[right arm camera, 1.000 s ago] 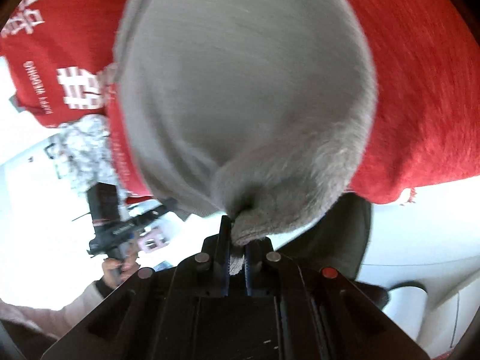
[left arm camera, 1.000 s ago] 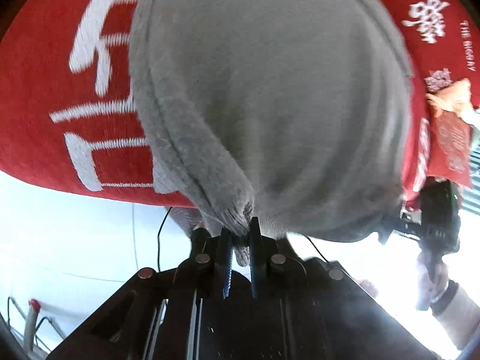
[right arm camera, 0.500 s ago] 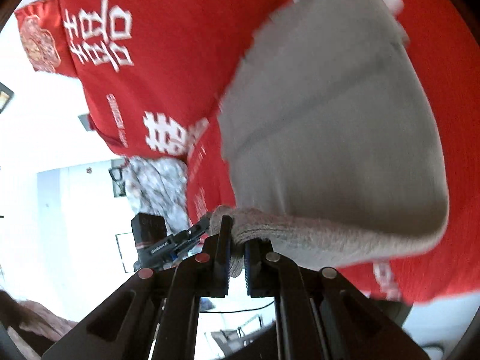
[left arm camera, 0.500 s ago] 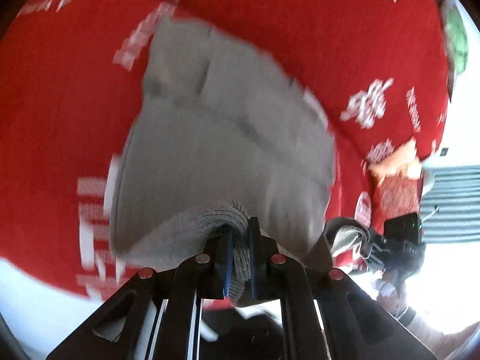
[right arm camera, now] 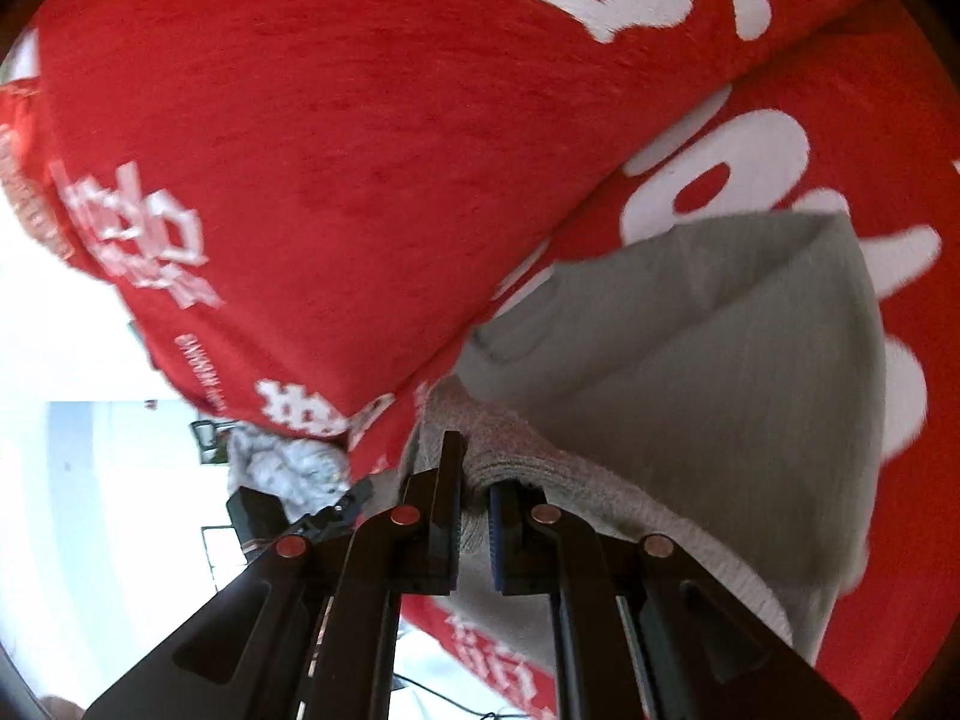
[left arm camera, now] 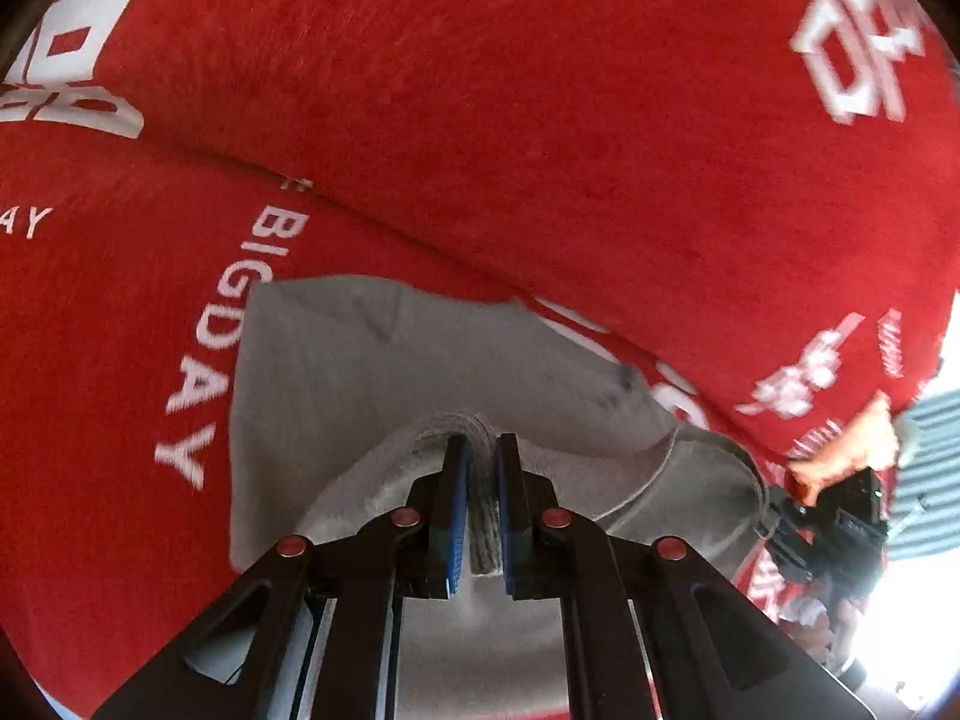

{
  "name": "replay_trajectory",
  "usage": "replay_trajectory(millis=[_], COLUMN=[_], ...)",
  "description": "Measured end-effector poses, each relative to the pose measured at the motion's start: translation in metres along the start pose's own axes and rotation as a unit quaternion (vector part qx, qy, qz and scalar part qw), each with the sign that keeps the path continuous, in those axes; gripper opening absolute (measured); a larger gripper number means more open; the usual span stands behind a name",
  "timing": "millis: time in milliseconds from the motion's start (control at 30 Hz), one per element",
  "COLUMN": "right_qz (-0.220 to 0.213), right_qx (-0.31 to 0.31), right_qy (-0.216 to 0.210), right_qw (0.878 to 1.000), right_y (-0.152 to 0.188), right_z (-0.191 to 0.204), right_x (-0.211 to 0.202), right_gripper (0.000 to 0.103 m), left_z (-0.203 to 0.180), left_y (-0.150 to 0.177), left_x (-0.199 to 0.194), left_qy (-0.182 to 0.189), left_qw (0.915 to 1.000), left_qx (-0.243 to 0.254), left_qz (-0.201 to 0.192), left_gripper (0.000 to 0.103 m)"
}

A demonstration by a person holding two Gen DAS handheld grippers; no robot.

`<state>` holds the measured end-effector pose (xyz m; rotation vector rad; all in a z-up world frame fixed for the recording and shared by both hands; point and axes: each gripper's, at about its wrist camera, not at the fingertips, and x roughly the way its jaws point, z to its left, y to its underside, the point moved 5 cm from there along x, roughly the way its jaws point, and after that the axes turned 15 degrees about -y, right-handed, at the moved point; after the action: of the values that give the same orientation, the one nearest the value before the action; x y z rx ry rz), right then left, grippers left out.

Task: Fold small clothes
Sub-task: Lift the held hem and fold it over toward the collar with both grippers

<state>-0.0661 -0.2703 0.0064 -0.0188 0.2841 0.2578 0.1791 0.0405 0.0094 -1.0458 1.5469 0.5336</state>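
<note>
**Grey garment pinched at two corners over the red blanket**

The red blanket point(left arm camera: 540, 120) with white lettering fills both views; on it lies the grey garment point(left arm camera: 372, 360), its near edge lifted off the blanket; the left gripper point(left arm camera: 480, 462) pinches a bunched ribbed edge of that garment; the right gripper point(right arm camera: 477, 474) clamps another thick fold point(right arm camera: 690, 372); a crumpled pale cloth point(right arm camera: 288, 468) sits past the blanket's edge.

One grey garment point(left arm camera: 372, 360), two hand-held grippers point(left arm camera: 480, 450) point(right arm camera: 477, 468), one red cloth point(left arm camera: 540, 120)
</note>
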Motion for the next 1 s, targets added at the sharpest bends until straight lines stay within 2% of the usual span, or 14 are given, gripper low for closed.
replay_trajectory(millis=[133, 333, 400, 467, 533, 567, 600, 633, 667, 700, 733, 833, 933, 1000], right_qz=[0.002, 0.002, 0.006, -0.001, -0.013, -0.016, -0.017, -0.014, -0.008, 0.005, 0.018, 0.056, 0.08, 0.089], right_qx=[0.021, 0.04, 0.035, 0.023, 0.007, -0.007, -0.024, -0.037, -0.052, -0.064, -0.07, -0.086, -0.098, -0.111], right_qy=[0.024, 0.038, 0.037, 0.048, 0.058, 0.075, 0.097, 0.117, 0.146, 0.17, 0.189, 0.228, 0.261, 0.279], right_qw=[1.0, 0.999, 0.999, 0.999, 0.998, 0.997, 0.995, 0.992, 0.988, 0.983, 0.979, 0.968, 0.957, 0.95], right_y=[-0.017, -0.031, -0.035, -0.041, -0.047, -0.049, -0.05, -0.051, -0.051, -0.051, -0.05, -0.047, -0.045, -0.044], right_z=[-0.023, -0.033, -0.031, -0.024, -0.017, -0.014, -0.011, -0.011, -0.011, -0.014, -0.017, -0.032, -0.043, -0.052], right_x=[0.018, 0.028, 0.028, 0.026, 0.021, 0.017, 0.014, 0.012, 0.012, 0.013, 0.016, 0.029, 0.043, 0.045], right_gripper=[0.008, 0.012, 0.02, 0.051, 0.054, 0.054, 0.054, 0.054, 0.054, 0.054, 0.054, 0.054, 0.054, 0.043], left_z=[0.003, 0.018, 0.021, 0.021, 0.018, 0.015, 0.012, 0.007, 0.003, -0.004, -0.01, -0.028, -0.033, -0.03], left_y=[-0.009, -0.02, -0.023, -0.025, -0.024, -0.022, -0.02, -0.018, -0.017, -0.017, -0.017, -0.02, -0.025, -0.025], left_x=[0.025, 0.026, 0.018, 0.01, 0.004, 0.0, 0.0, 0.002, 0.003, 0.003, 0.007, 0.03, 0.066, 0.083], left_qy=[-0.036, -0.103, -0.111, -0.11, -0.108, -0.111, -0.116, -0.123, -0.135, -0.149, -0.151, -0.149, -0.168, -0.178], left_qw=[0.9993, 0.9945, 0.9936, 0.9938, 0.9941, 0.9939, 0.9932, 0.9921, 0.9899, 0.9864, 0.9849, 0.9836, 0.9797, 0.9775], left_qx=[0.0, -0.02, -0.019, -0.015, -0.004, 0.002, 0.012, 0.026, 0.04, 0.059, 0.075, 0.1, 0.108, 0.106], left_qz=[0.007, 0.009, 0.003, 0.0, -0.002, -0.003, -0.002, -0.001, -0.014, -0.035, -0.036, -0.015, 0.019, 0.038], left_gripper=[0.01, 0.011, 0.011, 0.011, 0.011, 0.014, 0.025, 0.068, 0.088, 0.088, 0.088, 0.088, 0.088, 0.084])
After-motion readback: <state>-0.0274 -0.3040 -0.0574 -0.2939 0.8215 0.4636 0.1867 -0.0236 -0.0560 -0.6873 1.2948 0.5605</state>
